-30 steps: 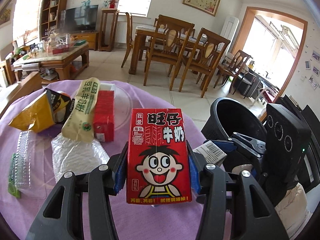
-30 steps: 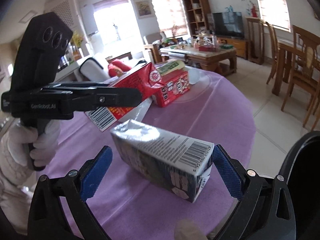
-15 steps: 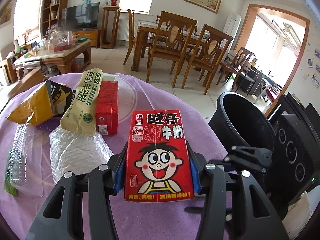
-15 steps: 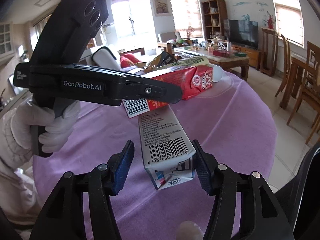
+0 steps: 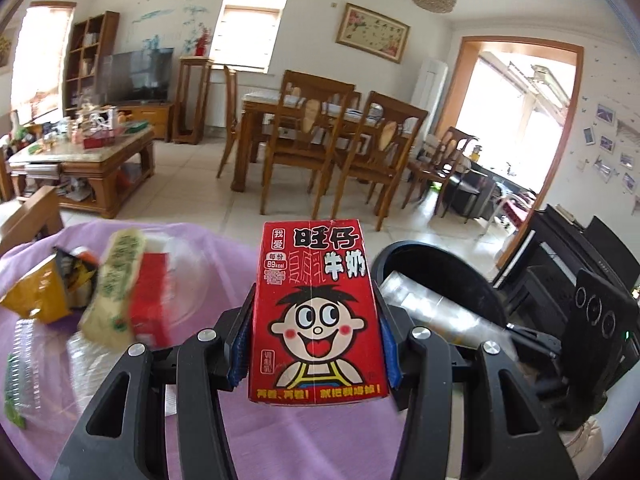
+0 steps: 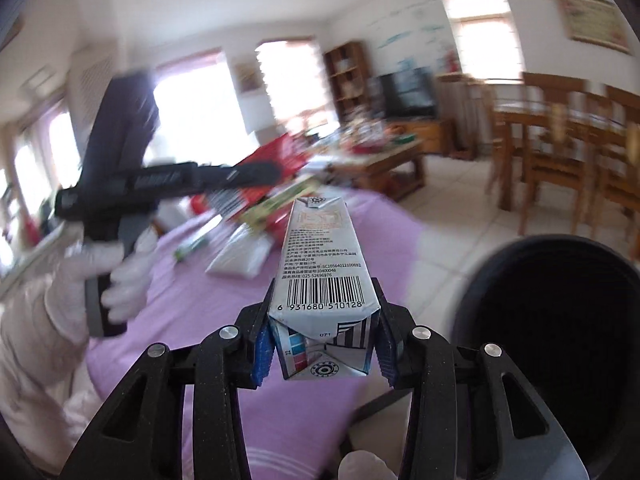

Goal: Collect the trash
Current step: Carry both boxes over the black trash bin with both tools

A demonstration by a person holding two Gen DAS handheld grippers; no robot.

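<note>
My left gripper (image 5: 316,344) is shut on a red milk carton (image 5: 316,300) with a cartoon face, held upright above the purple tablecloth (image 5: 200,420) beside the black bin (image 5: 440,258). In the right wrist view my right gripper (image 6: 324,346) is closing its jaws on a white carton (image 6: 324,264) with a barcode. Both blue pads press its sides, and it is lifted off the cloth. The black bin (image 6: 480,280) gapes just to its right. Blurred at upper left, a white-gloved hand (image 6: 116,272) holds the left gripper with the red carton (image 6: 280,152).
More trash lies on the cloth at left: a yellow snack bag (image 5: 36,296), a cream-and-green wrapper (image 5: 116,280), a red box (image 5: 152,296), a clear plastic tray (image 5: 24,344). Clear plastic (image 5: 432,308) sits inside the bin. Wooden chairs and a dining table (image 5: 320,128) stand beyond.
The right gripper's jaws closed from wide open onto the white carton, turned it lengthwise and lifted it toward the bin. The left gripper rose with the red carton.
</note>
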